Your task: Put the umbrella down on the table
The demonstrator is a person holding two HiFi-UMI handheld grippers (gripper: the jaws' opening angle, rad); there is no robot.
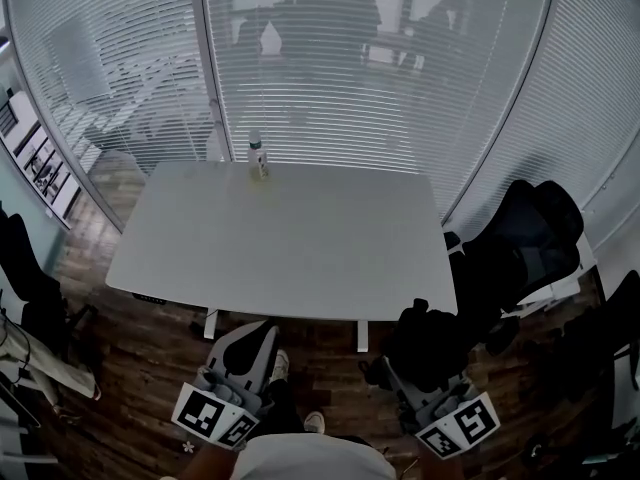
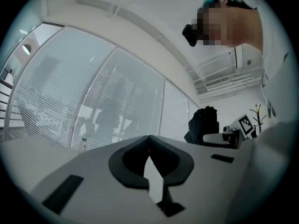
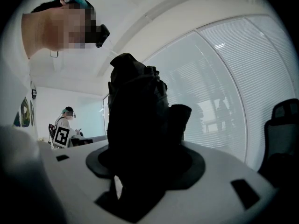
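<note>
We hold the umbrella (image 3: 138, 120) in the right gripper (image 3: 145, 169). It is a folded black bundle with crumpled fabric. In the right gripper view both jaws are closed against it, and the bundle fills the gap between them and rises well above them.

In the head view the umbrella sits at the lower right, over the wooden floor (image 1: 130, 368) and just short of the near edge of the table (image 1: 290, 238). It does not touch the tabletop, so the task's thing is not yet set down.

The left gripper (image 2: 149, 138) carries nothing. In its own view the two jaw tips meet at a point – pressed together – with only a narrow bright slit lower down between the pads. In the head view this gripper sits at the lower left, also short of the near table edge and well apart from the right gripper.

The table is white and rectangular. One small bottle (image 1: 258, 156) stands upright on it, close to the far edge and just left of centre. The bottle is well apart from both grippers.

Behind the table we see a glass wall (image 1: 400, 88) covered with horizontal blinds, and dark silhouettes show through the slats. A black office chair (image 1: 530, 238) stands at the right end of the table, near the umbrella but apart from it.

In the right gripper view a second person (image 3: 67, 118) stands far back at the left – too small to tell more.
</note>
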